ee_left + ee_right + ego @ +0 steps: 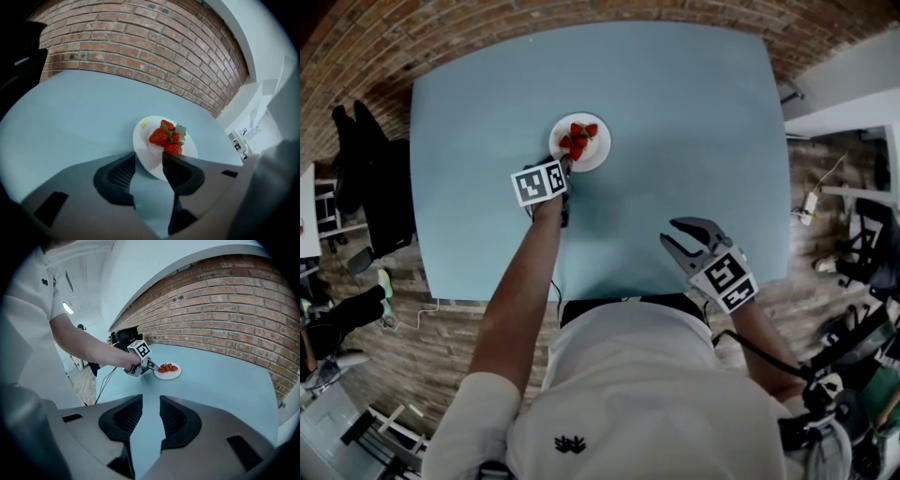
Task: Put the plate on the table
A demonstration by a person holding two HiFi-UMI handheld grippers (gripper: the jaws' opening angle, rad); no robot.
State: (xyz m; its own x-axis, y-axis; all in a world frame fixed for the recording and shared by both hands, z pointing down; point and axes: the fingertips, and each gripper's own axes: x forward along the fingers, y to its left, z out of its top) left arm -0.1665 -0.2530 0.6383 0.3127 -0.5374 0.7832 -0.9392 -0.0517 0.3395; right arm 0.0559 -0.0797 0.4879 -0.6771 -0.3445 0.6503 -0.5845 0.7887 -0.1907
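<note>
A small white plate (596,156) with strawberries (579,139) rests flat on the light blue table (694,112), a little left of its middle. My left gripper (565,167) is at the plate's near rim. In the left gripper view the plate (146,140) has its near edge between the spread jaws, and the pads stand off it, so my left gripper (149,166) is open. My right gripper (694,246) hovers open near the table's front edge with nothing in it. Seen from the right gripper (151,411), the plate (170,375) lies far ahead.
A brick wall (140,51) runs behind the table's far side. Dark chairs (370,178) and cables stand on the floor to the left. White furniture (844,94) and more gear sit to the right.
</note>
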